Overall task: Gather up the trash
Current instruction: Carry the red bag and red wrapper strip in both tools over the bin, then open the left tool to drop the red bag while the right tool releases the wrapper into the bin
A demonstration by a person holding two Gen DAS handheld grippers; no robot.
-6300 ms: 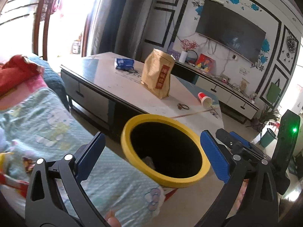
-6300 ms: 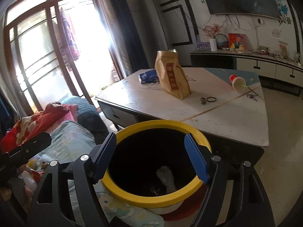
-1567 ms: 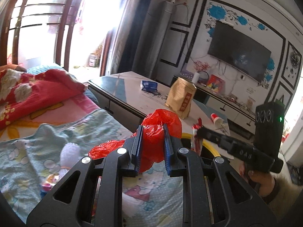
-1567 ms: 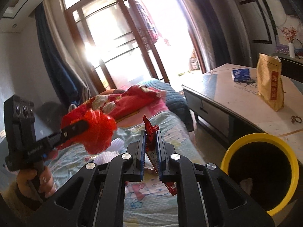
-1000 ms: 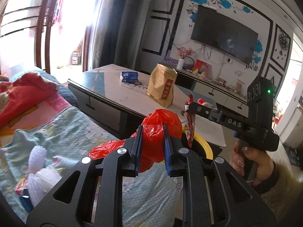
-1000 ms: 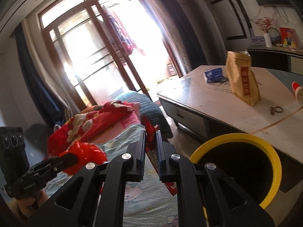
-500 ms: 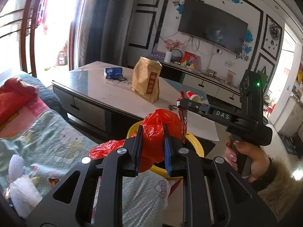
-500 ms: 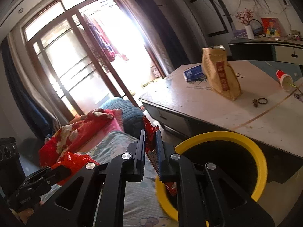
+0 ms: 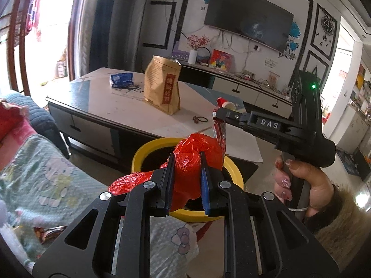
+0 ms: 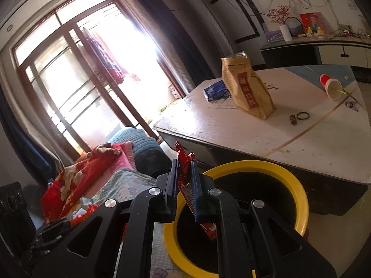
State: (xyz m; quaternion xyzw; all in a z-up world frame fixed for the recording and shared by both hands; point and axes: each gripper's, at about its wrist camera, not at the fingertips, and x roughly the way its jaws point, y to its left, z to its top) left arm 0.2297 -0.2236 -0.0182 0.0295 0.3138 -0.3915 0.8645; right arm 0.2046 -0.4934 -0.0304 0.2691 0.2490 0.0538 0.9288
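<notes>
My left gripper (image 9: 185, 159) is shut on a crumpled red plastic bag (image 9: 196, 153), held over the near rim of the yellow-rimmed black bin (image 9: 148, 149). My right gripper (image 10: 185, 165) is shut on a flat red snack wrapper (image 10: 185, 159), which hangs down over the left side of the bin (image 10: 273, 169). In the left wrist view the right gripper (image 9: 218, 113) reaches in from the right, held by a hand (image 9: 299, 178), with the wrapper (image 9: 219, 131) dangling above the bin's far side.
A low white table (image 9: 129, 106) stands behind the bin with a brown paper bag (image 9: 163, 84), a blue packet (image 9: 121, 80), a tipped red cup (image 10: 330, 84) and hair ties (image 10: 301, 115). A sofa with a cartoon-print blanket (image 9: 46, 173) is at the left.
Both grippers have swung from the sofa toward the bin, carrying the red bag and the wrapper, and now hang over its opening. The bin looks closer in both views.
</notes>
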